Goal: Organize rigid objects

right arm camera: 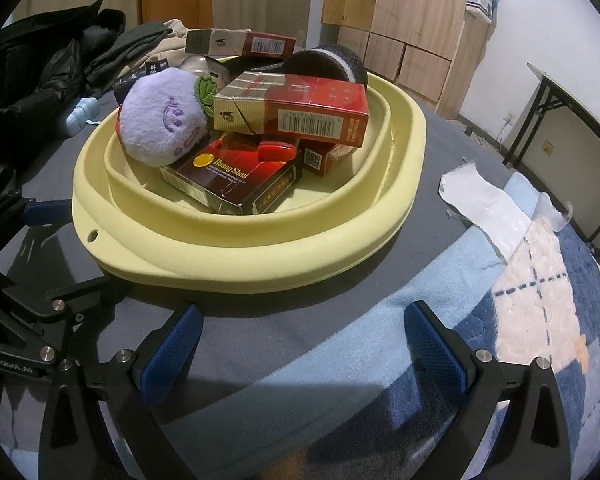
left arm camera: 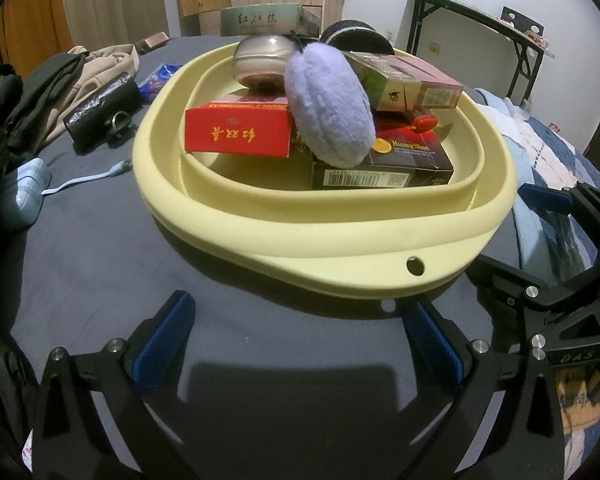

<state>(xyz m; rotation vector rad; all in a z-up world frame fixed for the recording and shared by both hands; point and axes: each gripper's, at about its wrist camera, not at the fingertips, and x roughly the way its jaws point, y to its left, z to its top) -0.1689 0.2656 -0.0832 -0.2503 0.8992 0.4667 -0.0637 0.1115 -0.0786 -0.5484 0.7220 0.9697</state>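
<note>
Left wrist view is showing the yellow basin (left arm camera: 340, 248) sitting on the bed (left arm camera: 100, 240), full of boxes (left arm camera: 238, 130), while both the left tool (left arm camera: 298, 344) and right tool (right arm camera: 302, 348) are waiting wide open and holding nothing, so going slowly is looking wise.

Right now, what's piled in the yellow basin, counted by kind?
Cartons: 5, one at the far edge
Purple plush toy: 1
Red lighter: 1
Round silver tin: 1
Black round item: 1
Total: 9
</note>
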